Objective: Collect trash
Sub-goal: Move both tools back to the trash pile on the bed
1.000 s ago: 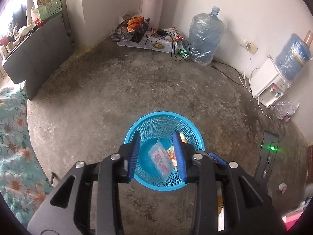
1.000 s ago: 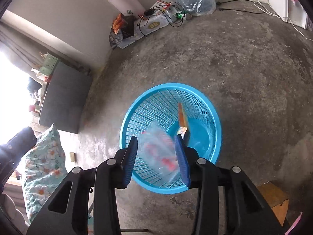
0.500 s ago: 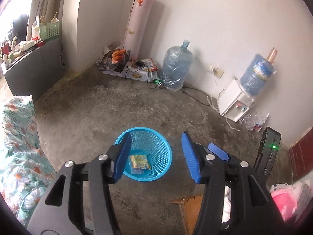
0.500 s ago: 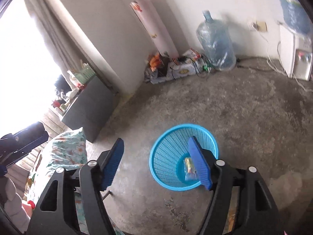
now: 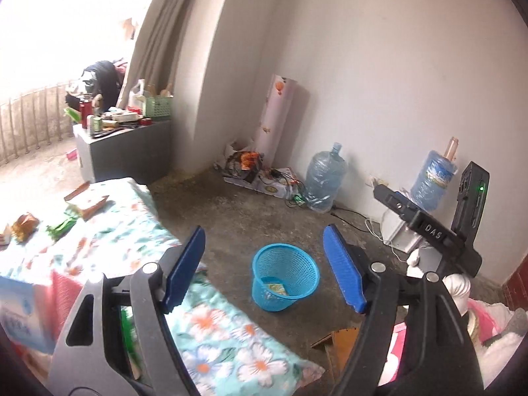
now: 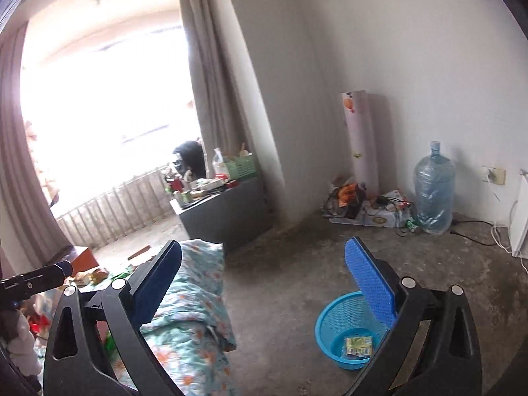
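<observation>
- Your left gripper [image 5: 264, 267] was opening, its jaws wide apart with nothing between them
- Your right gripper [image 6: 264, 290] was opening too, jaws empty
- The blue mesh basket [image 5: 285, 275] stood on the concrete floor [image 5: 250, 217], right of the floral bedding [image 5: 211, 333]
- Snack wrappers [image 6: 358, 346] lay in its bottom

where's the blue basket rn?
On the concrete floor: the basket sits centre in the left wrist view, just off the floral bedding; in the right wrist view it is lower right, partly behind a gripper finger.
</observation>
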A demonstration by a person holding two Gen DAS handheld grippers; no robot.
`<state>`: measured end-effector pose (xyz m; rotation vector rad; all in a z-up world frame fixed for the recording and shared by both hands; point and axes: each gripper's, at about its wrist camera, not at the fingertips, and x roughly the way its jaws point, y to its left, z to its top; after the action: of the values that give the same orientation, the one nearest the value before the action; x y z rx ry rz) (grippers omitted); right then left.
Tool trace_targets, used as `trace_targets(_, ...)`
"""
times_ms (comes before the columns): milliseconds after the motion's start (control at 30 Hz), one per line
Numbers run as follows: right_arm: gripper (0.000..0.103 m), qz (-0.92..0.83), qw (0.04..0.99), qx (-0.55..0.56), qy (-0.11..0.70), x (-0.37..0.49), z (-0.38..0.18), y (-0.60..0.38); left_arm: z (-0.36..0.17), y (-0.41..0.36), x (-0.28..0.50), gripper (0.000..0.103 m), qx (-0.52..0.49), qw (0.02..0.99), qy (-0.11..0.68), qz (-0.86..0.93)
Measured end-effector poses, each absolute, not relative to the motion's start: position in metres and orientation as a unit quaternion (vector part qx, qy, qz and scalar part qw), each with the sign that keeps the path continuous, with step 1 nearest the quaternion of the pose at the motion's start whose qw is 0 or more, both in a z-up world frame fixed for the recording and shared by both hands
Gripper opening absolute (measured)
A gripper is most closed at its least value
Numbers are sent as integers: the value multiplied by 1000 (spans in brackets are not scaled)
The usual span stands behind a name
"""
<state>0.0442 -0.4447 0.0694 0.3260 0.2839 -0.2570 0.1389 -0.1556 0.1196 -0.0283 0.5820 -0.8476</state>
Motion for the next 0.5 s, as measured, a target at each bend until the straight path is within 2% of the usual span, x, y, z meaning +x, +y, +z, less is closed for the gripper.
trace_targets(233, 96, -8, 980, 124, 157, 68, 89, -356, 119, -1, 129, 76, -81, 915, 274, -284)
trace_targets(500, 96, 135, 965, 36, 223, 105, 61, -223, 109, 94, 139, 76, -117, 920, 286, -239)
